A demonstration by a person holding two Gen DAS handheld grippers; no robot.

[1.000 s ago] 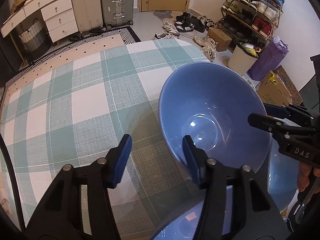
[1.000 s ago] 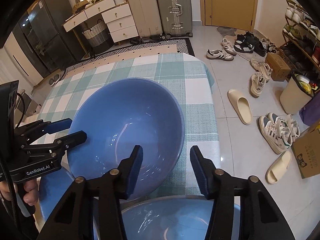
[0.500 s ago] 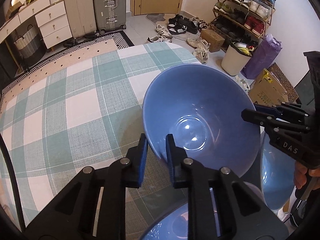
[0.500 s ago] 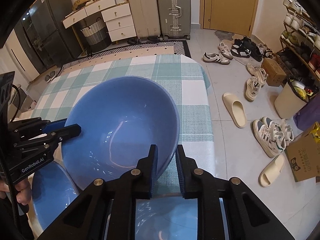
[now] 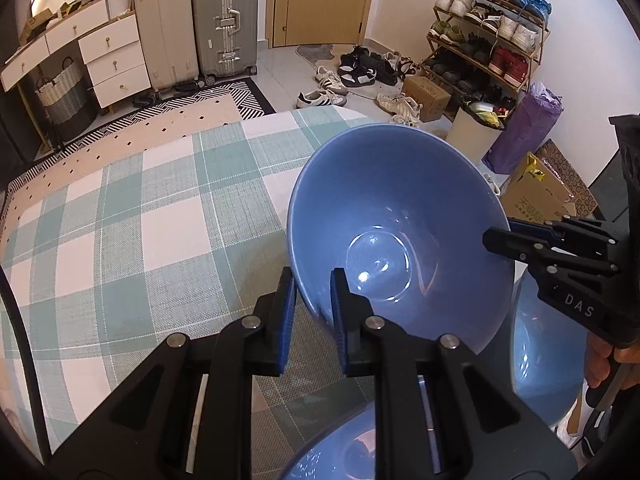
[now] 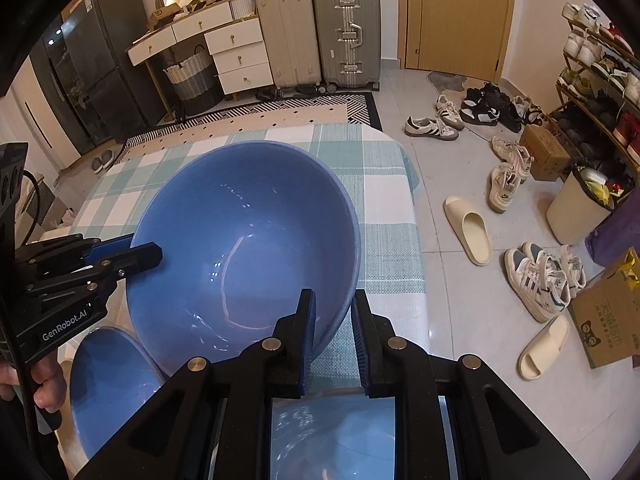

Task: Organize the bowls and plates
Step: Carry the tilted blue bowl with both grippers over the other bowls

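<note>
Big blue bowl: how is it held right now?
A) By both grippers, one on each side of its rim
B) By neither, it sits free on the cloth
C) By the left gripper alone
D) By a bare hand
A: the left gripper pinches the big blue bowl at its near rim, and the right gripper clamps the opposite side.

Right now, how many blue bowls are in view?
3. One big bowl gripped at its rim by both claws; one beside it under the left claw; one nearest, below the right claw. Others may be hidden.
</note>
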